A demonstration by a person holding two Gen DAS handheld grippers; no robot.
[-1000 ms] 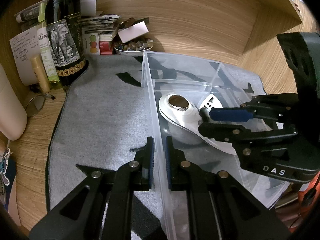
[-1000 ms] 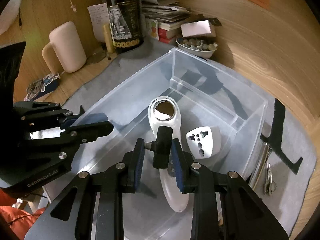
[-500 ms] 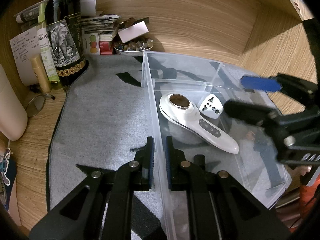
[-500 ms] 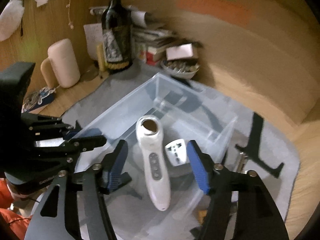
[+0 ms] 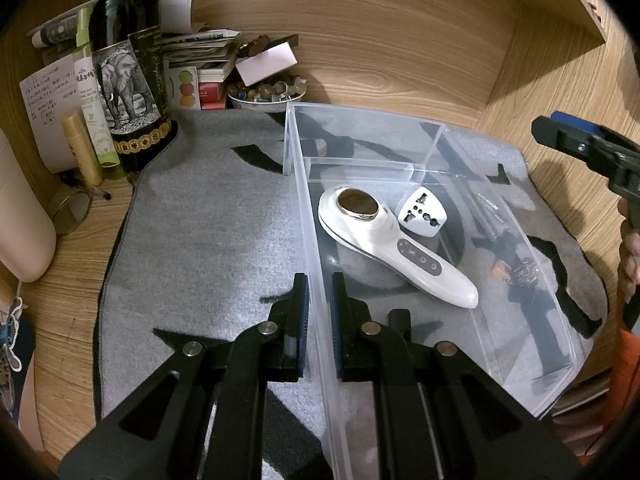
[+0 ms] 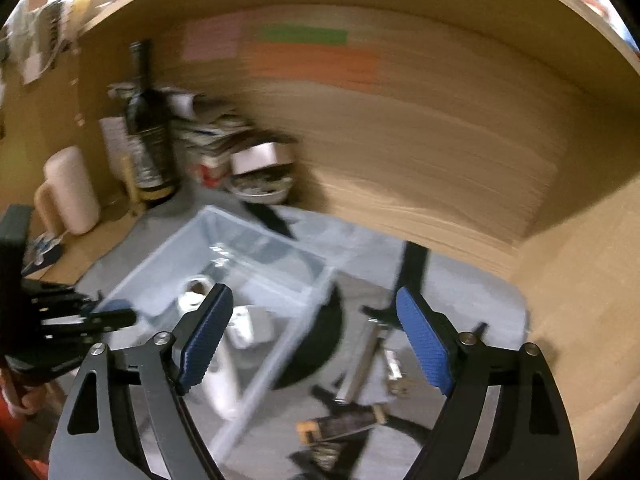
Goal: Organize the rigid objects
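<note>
A clear plastic bin (image 5: 308,216) stands on a grey mat. In it lie a white handheld device (image 5: 396,248) and a white plug adapter (image 5: 422,212). My left gripper (image 5: 318,304) is shut on the bin's left wall. My right gripper (image 6: 316,336) is open and empty, raised above the bin's right side; one finger shows in the left wrist view (image 5: 576,140). The right wrist view is blurred; the bin (image 6: 280,296) lies below at the left. A metal rod with keys (image 6: 360,364) and a small dark and orange object (image 6: 340,424) lie on the mat right of the bin.
At the back left stand a dark wine bottle (image 5: 128,64), a bowl of beads (image 5: 266,92), stacked papers and a yellow tube (image 5: 82,148). A pale cylinder (image 5: 20,224) stands far left. Wooden walls enclose the back and right.
My right gripper let go of the white device in the bin, opened wide, and rose up and to the right. My left gripper has held still on the bin wall.
</note>
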